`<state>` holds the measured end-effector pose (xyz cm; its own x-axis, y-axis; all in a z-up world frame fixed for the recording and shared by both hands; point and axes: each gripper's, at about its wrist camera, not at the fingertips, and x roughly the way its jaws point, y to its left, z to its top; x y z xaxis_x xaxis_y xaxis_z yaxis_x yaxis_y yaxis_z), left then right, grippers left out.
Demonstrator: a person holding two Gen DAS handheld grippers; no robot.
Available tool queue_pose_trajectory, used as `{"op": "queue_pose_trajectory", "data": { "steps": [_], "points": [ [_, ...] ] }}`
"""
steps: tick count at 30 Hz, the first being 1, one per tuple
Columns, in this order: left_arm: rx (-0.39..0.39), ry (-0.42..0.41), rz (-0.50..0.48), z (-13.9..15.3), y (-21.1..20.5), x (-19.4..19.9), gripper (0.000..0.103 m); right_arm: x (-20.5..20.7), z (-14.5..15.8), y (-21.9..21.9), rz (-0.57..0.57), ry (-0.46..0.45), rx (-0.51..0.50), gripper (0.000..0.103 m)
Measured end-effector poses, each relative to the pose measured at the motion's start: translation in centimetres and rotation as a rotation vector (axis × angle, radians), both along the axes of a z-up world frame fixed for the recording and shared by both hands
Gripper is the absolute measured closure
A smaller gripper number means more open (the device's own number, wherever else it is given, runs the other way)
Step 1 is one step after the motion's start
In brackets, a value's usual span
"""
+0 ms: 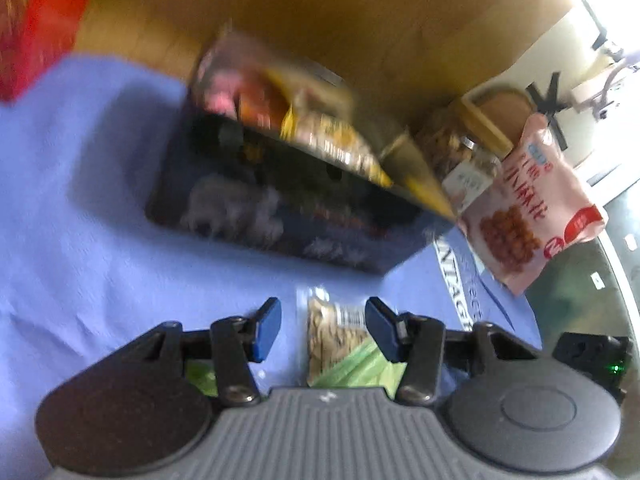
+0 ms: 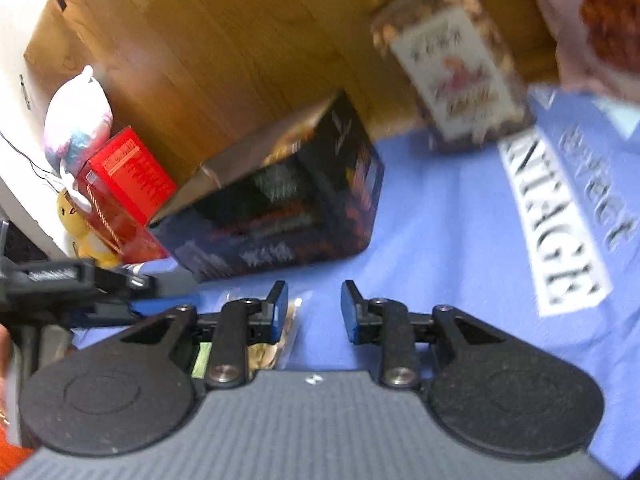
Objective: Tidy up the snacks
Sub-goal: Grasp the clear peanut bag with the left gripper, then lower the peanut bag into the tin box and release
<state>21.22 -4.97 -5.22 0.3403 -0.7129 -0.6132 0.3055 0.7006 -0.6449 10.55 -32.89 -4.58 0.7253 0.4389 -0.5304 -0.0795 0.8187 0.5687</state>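
A dark open box (image 1: 280, 204) sits on the blue cloth with snack packets (image 1: 312, 120) standing in it; it also shows in the right wrist view (image 2: 288, 208). A clear nut packet with a green end (image 1: 340, 344) lies on the cloth between my left gripper's (image 1: 322, 328) open fingers, not gripped. My right gripper (image 2: 314, 308) is open and empty; the same nut packet (image 2: 276, 344) lies just under its left finger. A pink snack pouch (image 1: 532, 208) and a nut jar (image 2: 452, 68) stand right of the box.
A red box (image 2: 128, 184) and plush toys (image 2: 76, 120) stand left of the dark box, against a wooden wall (image 1: 320, 12). The blue cloth (image 2: 460, 220) has white lettering on its right part. The left gripper's body (image 2: 60, 280) shows at the right view's left edge.
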Motion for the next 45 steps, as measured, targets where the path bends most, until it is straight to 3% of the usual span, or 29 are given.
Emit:
{"op": "queue_pose_trajectory", "data": {
  "steps": [3,5,8,17,23,27,29,33,36,40,45],
  "points": [
    [0.003,-0.033,-0.017,-0.1,-0.9,-1.1,0.058,-0.6,0.1,1.1,0.03,0.009,0.024,0.07],
    [0.024,-0.051,-0.017,0.2,-1.6,-1.7,0.068,-1.1,0.1,1.5,0.038,0.025,0.041,0.081],
    [0.029,-0.072,-0.011,0.9,-1.6,-2.1,0.075,-1.9,0.3,1.4,0.028,-0.006,0.057,0.085],
    [-0.048,-0.215,0.017,7.0,-1.2,-3.0,0.075,-3.6,6.1,2.2,0.044,-0.237,-0.023,0.087],
    [-0.068,-0.331,0.076,12.1,-1.0,0.1,0.075,0.0,10.1,2.5,0.028,-0.373,-0.056,0.087],
    [-0.053,-0.437,0.127,13.8,-1.2,2.9,0.074,4.7,10.8,3.3,0.03,-0.46,-0.097,0.087],
    [-0.018,-0.442,0.146,13.1,-1.4,4.4,0.074,7.1,10.1,3.7,0.027,-0.444,-0.119,0.084],
    [0.04,-0.366,0.191,10.2,-1.4,7.2,0.072,10.4,7.6,5.1,0.023,-0.358,-0.156,0.081],
    [0.071,-0.314,0.192,8.6,-1.0,7.6,0.065,11.6,6.2,6.1,0.044,-0.272,-0.201,0.07],
    [0.104,-0.368,0.208,9.0,0.2,6.2,0.057,10.5,6.3,6.2,0.008,-0.279,-0.284,0.06],
    [0.054,-0.352,0.215,10.6,2.8,4.1,0.056,7.1,7.4,3.9,-0.031,-0.304,-0.242,0.06]
  ]
}}
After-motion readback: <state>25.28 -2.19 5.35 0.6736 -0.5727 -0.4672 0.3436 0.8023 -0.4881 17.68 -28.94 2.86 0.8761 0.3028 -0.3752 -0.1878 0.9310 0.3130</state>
